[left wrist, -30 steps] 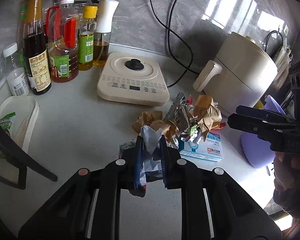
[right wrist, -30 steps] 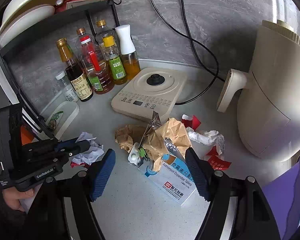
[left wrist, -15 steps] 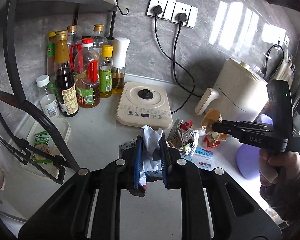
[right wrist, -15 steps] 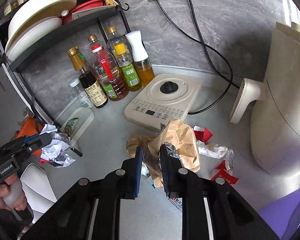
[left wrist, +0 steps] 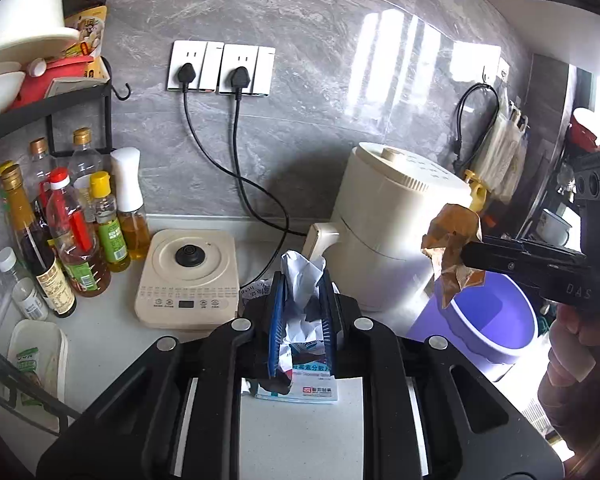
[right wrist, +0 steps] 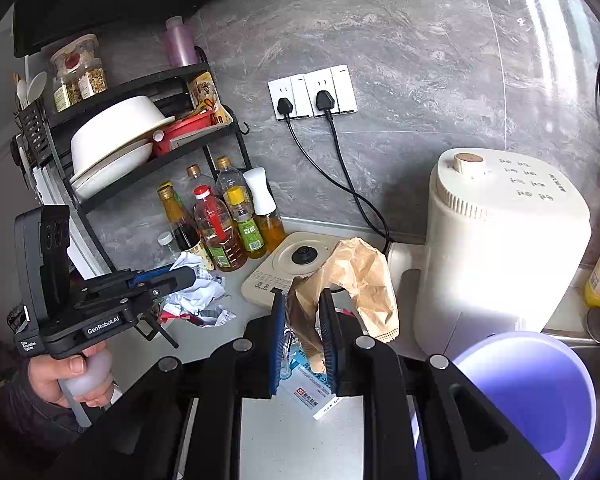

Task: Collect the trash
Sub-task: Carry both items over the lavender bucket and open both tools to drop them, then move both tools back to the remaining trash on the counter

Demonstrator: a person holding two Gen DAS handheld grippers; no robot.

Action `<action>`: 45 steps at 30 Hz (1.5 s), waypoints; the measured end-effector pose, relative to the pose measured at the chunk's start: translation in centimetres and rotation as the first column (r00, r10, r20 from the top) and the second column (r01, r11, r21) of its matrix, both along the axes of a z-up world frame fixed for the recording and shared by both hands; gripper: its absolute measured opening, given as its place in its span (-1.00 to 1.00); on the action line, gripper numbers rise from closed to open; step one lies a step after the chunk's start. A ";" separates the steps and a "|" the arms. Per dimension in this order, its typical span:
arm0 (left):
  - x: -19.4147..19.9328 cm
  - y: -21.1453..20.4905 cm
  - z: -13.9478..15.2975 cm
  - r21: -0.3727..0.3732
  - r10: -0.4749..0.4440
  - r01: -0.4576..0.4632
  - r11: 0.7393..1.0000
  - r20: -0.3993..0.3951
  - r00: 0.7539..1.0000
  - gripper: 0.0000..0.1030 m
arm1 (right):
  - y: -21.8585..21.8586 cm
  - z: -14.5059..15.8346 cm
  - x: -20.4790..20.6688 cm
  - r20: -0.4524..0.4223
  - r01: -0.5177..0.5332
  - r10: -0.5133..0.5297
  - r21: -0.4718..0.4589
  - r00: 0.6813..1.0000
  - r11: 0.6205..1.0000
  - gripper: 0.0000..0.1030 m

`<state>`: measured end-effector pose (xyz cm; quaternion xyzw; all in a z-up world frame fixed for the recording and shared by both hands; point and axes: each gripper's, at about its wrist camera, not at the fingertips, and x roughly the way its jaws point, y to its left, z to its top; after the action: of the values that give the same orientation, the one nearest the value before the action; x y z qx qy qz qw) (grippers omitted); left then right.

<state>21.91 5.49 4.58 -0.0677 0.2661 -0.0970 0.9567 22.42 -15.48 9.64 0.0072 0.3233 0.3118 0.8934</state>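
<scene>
My left gripper is shut on a crumpled white paper wad and holds it above the counter; it also shows in the right wrist view. My right gripper is shut on a crumpled brown paper bag, lifted off the counter; in the left wrist view the bag hangs just above the purple bin. The bin's rim is at lower right in the right wrist view. A blue-and-white tablet box lies on the counter under both grippers.
A cream induction hob sits at the back, a cream air fryer to its right. Oil and sauce bottles stand at left below a black dish rack. Two black cords run from the wall sockets.
Both grippers rose well above the counter. My right gripper closed on the brown bag and carried it up toward the purple bin. My left kept its white paper.
</scene>
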 end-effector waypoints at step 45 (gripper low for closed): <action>4.0 -15.1 0.9 -0.026 -0.306 0.307 0.951 0.029 0.951 0.80 | -18.8 -1.3 -9.3 -0.007 0.519 -0.519 -0.009 0.855 0.855 0.44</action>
<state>25.92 -9.60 5.47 -0.0387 0.2600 -0.2492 0.9321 13.15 -34.26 8.36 0.0925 0.3143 0.0584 0.9430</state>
